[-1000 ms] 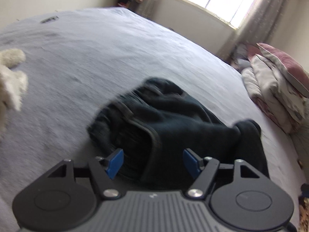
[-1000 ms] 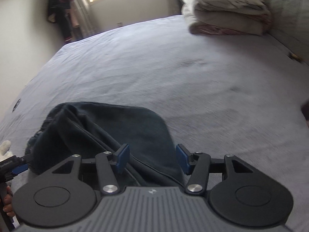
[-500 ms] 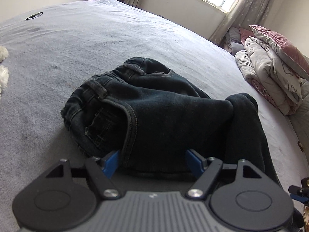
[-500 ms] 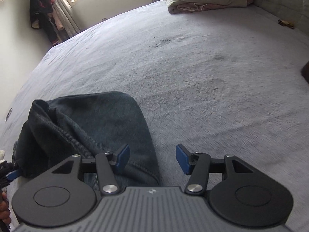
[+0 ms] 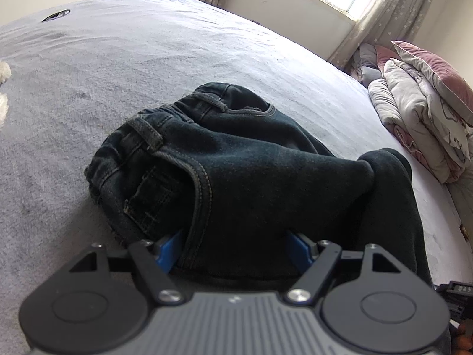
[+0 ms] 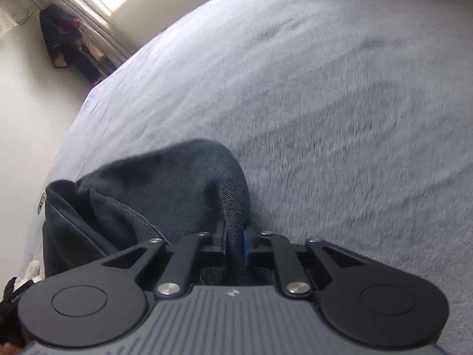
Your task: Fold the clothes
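Jeans (image 5: pixel 251 171) lie bunched on the grey bed (image 5: pixel 183 59), waistband and belt loops toward 11 o'clock in the left wrist view, one dark leg running down toward 5 o'clock. The left tool (image 5: pixel 233 248) stands wide apart, its blue pads on either side of a thick fold by the stitched pocket seam; whether they press the cloth cannot be told. The right tool (image 6: pixel 234 247) is pinched nearly closed on a narrow ridge of the denim, which rises between its pads and spreads out toward 10 o'clock. Open bedcover stretches from 12 to 3 o'clock in the right wrist view, with the bed's left edge curving away at 10 o'clock. Folded quilts and a pink pillow (image 5: pixel 425 109) are stacked at 3 o'clock in the left view, well apart from the jeans.
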### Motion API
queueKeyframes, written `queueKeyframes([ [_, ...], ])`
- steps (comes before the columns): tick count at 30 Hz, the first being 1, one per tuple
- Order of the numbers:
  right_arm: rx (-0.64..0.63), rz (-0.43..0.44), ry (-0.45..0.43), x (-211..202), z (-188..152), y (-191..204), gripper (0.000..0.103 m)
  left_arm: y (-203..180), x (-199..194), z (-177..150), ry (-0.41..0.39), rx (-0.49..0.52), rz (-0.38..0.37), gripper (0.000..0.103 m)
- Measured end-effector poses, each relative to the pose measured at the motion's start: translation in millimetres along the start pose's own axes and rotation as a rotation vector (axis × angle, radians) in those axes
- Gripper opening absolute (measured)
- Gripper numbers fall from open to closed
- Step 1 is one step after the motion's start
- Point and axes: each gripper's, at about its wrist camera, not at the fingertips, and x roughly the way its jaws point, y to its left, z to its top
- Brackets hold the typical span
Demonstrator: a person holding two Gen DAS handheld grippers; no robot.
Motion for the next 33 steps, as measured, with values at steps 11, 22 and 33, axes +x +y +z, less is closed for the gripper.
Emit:
queueKeyframes([
  [11,-0.260,-0.161,-0.252,-16.7,72.1,70.6,0.010,3.4,1.4,0.7,-0.004,-0.015,-0.006,0.076],
  [22,-0.442,-0.308,-0.331,44.8,123.3,115.6,0.011,13.4,-2.1,8.7,0.001,-0.066,-0.045,0.076],
  [33,-0.396,-0.223,-0.201,9.3,78.8,99.8,0.039,18.3,-11.8,10.6,-0.010,-0.110,-0.048,0.076],
])
